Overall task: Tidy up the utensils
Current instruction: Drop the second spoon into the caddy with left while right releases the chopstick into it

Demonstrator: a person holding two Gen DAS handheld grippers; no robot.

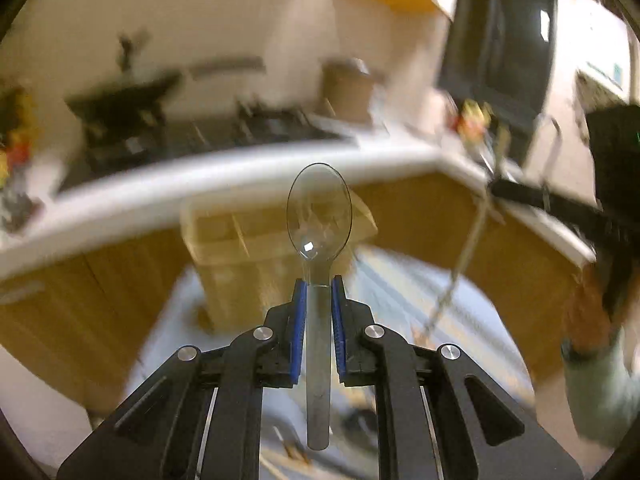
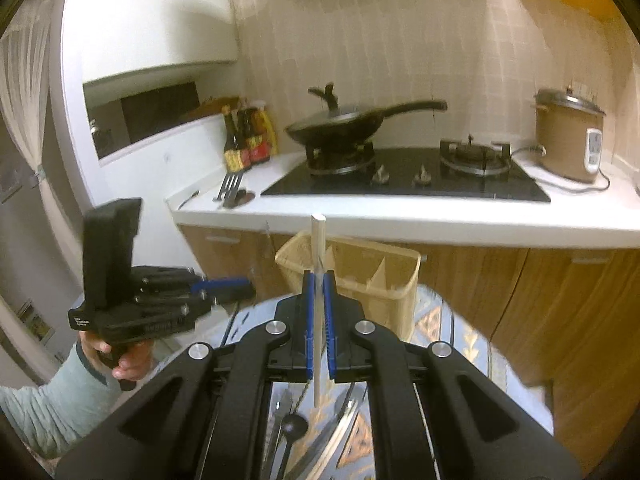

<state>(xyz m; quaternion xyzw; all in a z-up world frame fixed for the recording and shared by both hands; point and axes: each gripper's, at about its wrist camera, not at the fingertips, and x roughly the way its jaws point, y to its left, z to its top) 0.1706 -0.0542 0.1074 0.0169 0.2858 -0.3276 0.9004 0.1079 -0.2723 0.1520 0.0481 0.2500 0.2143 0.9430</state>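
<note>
My left gripper [image 1: 319, 286] is shut on the handle of a clear plastic spoon [image 1: 319, 212], whose bowl points up and away. My right gripper [image 2: 319, 278] is shut on a thin white stick [image 2: 318, 240], like a chopstick, standing upright between the blue pads. A beige divided basket [image 2: 372, 276] stands on the table just beyond both grippers; in the left wrist view the basket [image 1: 240, 248] is blurred. The left gripper [image 2: 240, 287] shows at the left of the right wrist view, held by a hand. The right gripper [image 1: 500, 190] appears blurred at the far right.
More utensils, among them a black spoon [image 2: 294, 426], lie on the patterned tablecloth [image 2: 436, 320] under my right gripper. Behind the basket runs a white counter [image 2: 400, 220] with a gas hob, a wok [image 2: 336, 124], sauce bottles [image 2: 244, 140], a fork [image 2: 230, 188] and a rice cooker [image 2: 568, 136].
</note>
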